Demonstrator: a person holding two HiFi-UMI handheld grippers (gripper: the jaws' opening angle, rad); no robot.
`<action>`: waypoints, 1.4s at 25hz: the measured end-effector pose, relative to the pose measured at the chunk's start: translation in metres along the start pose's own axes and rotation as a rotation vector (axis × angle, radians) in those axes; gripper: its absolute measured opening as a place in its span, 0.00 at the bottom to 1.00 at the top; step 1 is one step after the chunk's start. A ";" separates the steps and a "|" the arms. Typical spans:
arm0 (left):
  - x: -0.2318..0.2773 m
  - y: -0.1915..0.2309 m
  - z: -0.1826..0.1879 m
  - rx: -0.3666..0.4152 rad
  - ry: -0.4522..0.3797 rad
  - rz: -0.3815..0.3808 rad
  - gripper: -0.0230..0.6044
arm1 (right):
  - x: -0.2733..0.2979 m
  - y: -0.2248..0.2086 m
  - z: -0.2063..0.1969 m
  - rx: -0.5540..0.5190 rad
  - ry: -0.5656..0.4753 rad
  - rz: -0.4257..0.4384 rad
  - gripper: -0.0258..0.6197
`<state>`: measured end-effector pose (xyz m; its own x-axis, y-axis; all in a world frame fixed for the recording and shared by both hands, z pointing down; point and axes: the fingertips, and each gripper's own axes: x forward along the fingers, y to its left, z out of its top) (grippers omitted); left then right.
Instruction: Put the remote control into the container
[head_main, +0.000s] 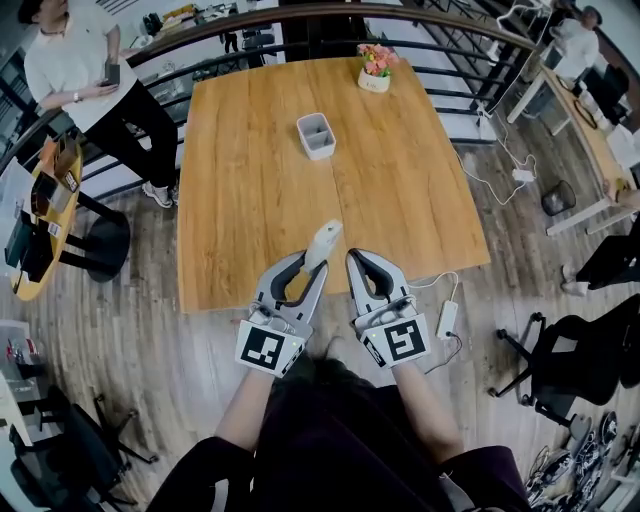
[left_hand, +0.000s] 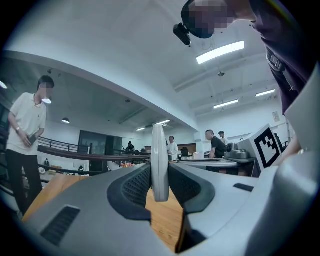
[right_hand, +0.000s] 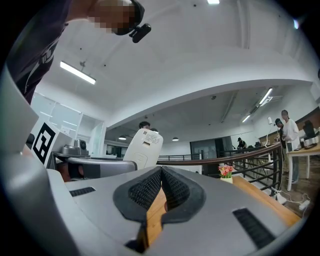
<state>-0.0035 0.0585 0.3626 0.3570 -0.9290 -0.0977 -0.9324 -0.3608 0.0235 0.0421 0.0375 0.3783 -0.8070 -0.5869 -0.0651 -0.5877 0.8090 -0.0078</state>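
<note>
My left gripper (head_main: 314, 268) is shut on a white remote control (head_main: 324, 244), and the remote's far end sticks up past the jaws over the wooden table's (head_main: 250, 200) front edge. In the left gripper view the remote (left_hand: 159, 165) stands edge-on, with both pads of the left gripper (left_hand: 159, 181) pressed on it. My right gripper (head_main: 356, 260) sits just to its right, shut and holding nothing; the right gripper view shows its pads (right_hand: 150, 190) touching and the remote's back (right_hand: 144, 149) to the left. The small grey-white container (head_main: 316, 135) stands open and upright farther back on the table.
A pot of pink flowers (head_main: 376, 70) stands at the table's far edge. A person (head_main: 90, 70) stands beyond the left corner by a curved railing (head_main: 180, 45). A power adapter and cable (head_main: 447, 318) lie on the floor at right, near office chairs (head_main: 570, 360).
</note>
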 end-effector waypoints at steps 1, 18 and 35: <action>0.004 0.003 -0.001 0.003 0.004 -0.002 0.22 | 0.003 -0.003 -0.001 0.002 0.000 -0.002 0.07; 0.103 0.107 -0.026 -0.015 0.007 -0.093 0.22 | 0.125 -0.065 -0.031 0.012 0.042 -0.094 0.07; 0.218 0.222 -0.078 -0.041 0.075 -0.152 0.22 | 0.248 -0.140 -0.068 0.038 0.118 -0.130 0.07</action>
<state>-0.1284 -0.2304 0.4245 0.4987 -0.8663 -0.0285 -0.8645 -0.4995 0.0551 -0.0799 -0.2231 0.4310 -0.7266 -0.6848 0.0562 -0.6871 0.7251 -0.0467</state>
